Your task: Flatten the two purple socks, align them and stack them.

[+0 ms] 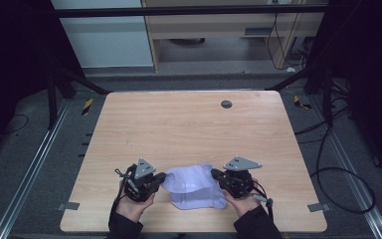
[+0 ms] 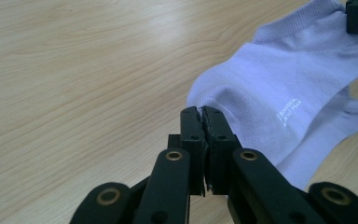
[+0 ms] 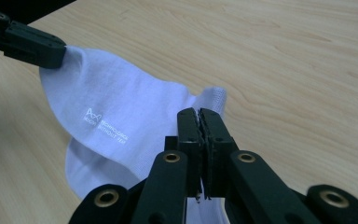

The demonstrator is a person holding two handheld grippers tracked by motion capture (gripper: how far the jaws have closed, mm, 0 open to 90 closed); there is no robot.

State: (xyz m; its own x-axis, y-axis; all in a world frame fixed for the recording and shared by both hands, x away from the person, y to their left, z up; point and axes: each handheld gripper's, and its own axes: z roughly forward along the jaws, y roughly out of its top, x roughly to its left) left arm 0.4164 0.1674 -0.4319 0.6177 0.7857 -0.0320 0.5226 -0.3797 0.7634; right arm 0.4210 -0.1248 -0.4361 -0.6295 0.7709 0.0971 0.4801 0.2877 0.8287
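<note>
A pale lilac sock (image 1: 193, 186) is hanging stretched between the two grippers near the front edge of the desk (image 1: 189, 124). The left gripper (image 1: 160, 178) is clenching its fingers (image 2: 192, 122) on one end of the sock; in the left gripper view the fabric is emerging right at the fingertips and spreading away up and to the right, with small white lettering on the cloth just beyond the fingers. The right gripper (image 1: 215, 174) is likewise clenching its fingers (image 3: 190, 122) on the opposite end; in the right gripper view a stitched edge of the sock is showing just past the fingertips, and the body of the sock is running away to the left, where the other gripper's fingers are pinching its far corner. Both pairs of fingers are standing pressed together with only cloth between them. In the high view the upper part of the sock is spanning the gap between the fingertips, while its lower part is sagging below and in front of them, towards the person; whether it is touching the desk cannot be told. A hand (image 1: 132, 206) is holding each gripper from below.
</note>
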